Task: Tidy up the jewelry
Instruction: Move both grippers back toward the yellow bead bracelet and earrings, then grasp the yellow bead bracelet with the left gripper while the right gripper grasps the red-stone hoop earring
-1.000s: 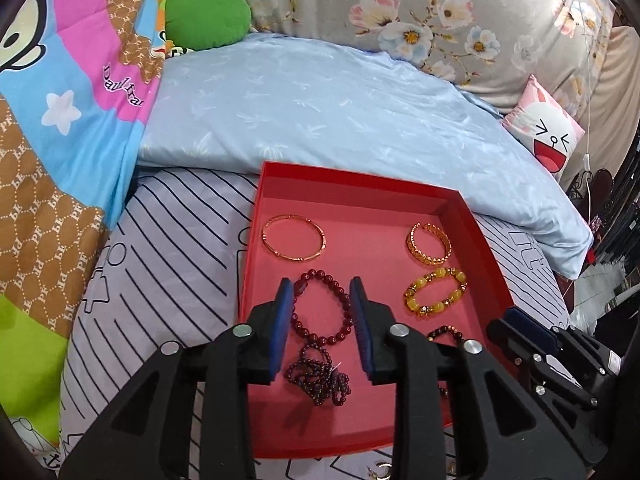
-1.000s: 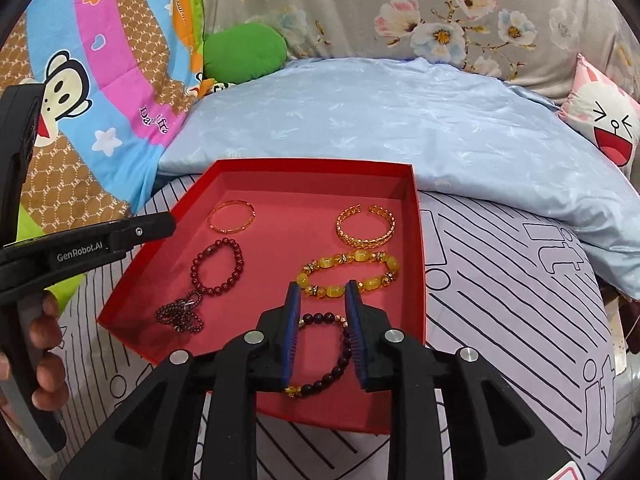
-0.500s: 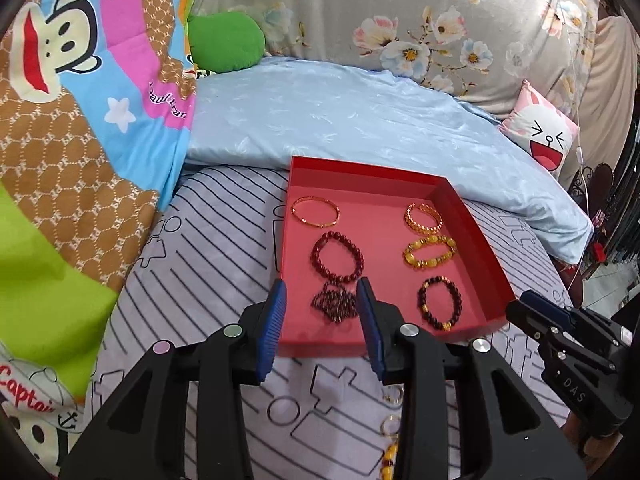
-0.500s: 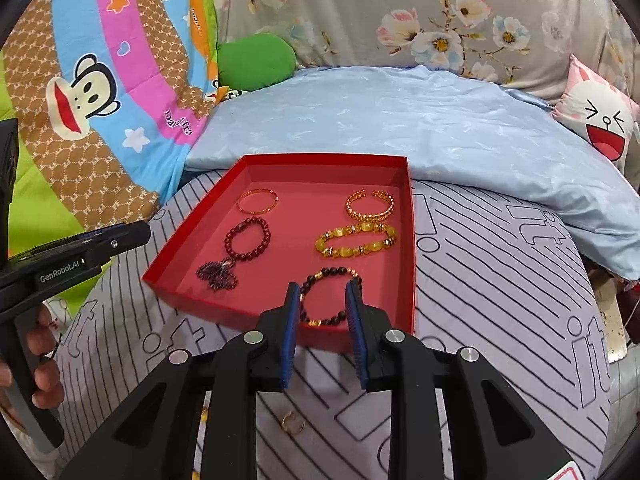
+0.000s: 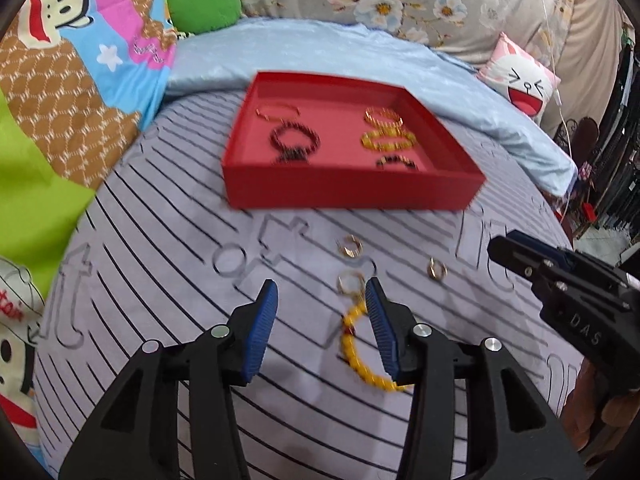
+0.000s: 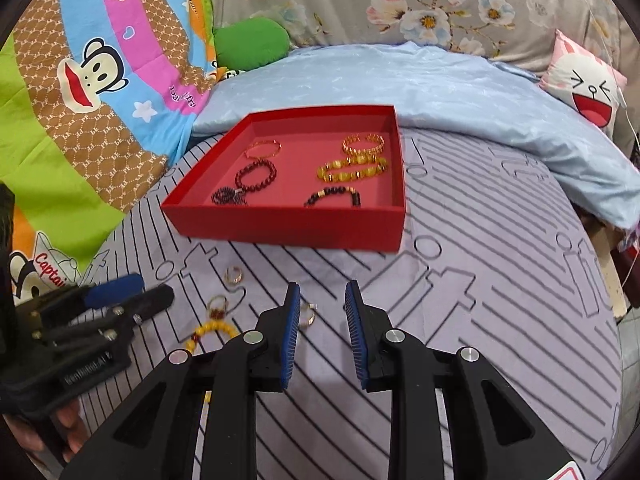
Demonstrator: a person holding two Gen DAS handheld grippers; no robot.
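A red tray (image 5: 344, 196) (image 6: 288, 224) on the striped sheet holds several bracelets: gold bangles, dark red beads (image 6: 258, 176) and yellow beads (image 6: 352, 170). On the sheet in front of it lie three small gold rings (image 5: 350, 246) (image 5: 437, 269) (image 6: 234, 274) and a loose yellow bead bracelet (image 5: 360, 354) (image 6: 212, 330). My left gripper (image 5: 320, 292) hovers over that bracelet. Its jaws are opening, with the bracelet's upper end and a ring (image 5: 351, 281) lying between them, untouched. My right gripper (image 6: 322, 292) is narrowly open and empty, with a ring (image 6: 309, 315) just beside its left finger.
A pale blue quilt (image 6: 420, 80) lies behind the tray. A cartoon blanket (image 6: 100, 80) rises on the left, with a green cushion (image 6: 250, 42). A pink face pillow (image 6: 588, 80) sits at the right. A hand holds each gripper's handle at the picture edges.
Both grippers have drawn back from over the tray to the sheet in front of it. The loose rings and yellow bracelet came into view. The left jaws have widened.
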